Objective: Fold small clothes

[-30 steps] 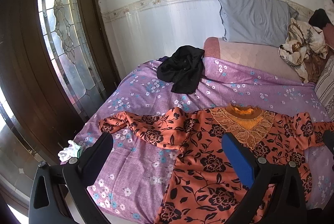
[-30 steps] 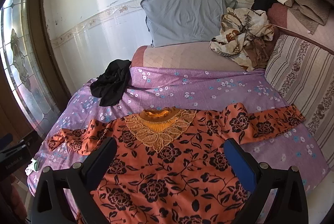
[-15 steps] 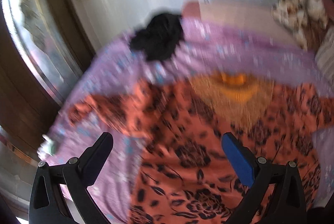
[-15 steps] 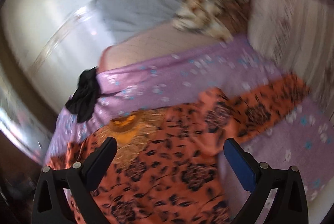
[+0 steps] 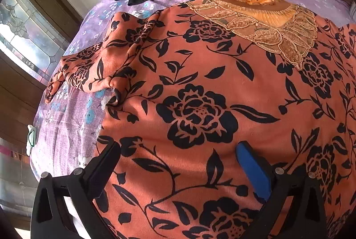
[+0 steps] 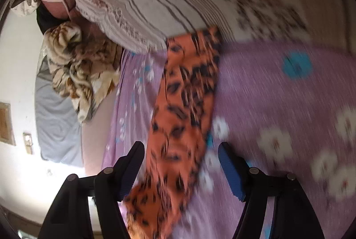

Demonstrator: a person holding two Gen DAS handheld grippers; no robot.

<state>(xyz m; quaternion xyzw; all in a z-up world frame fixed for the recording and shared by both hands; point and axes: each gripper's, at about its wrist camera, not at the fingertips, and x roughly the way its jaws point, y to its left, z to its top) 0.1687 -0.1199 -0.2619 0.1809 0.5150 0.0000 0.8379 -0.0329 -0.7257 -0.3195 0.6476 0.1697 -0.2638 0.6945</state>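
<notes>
The left gripper (image 5: 178, 156) hangs wide open over the orange floral blouse (image 5: 200, 94), gripping nothing. The right gripper (image 6: 181, 160) is closing around the blouse's sleeve (image 6: 184, 105), pads not yet touching. It may pinch the purple bedsheet (image 6: 278, 87) beneath. Farther off, the other sleeve (image 5: 100, 65) lies bunched and could fold crooked.

Orange black-flowered blouse (image 5: 200, 92) flat, front up – 1 sleeve (image 5: 95, 65) crumpled beside it
</notes>
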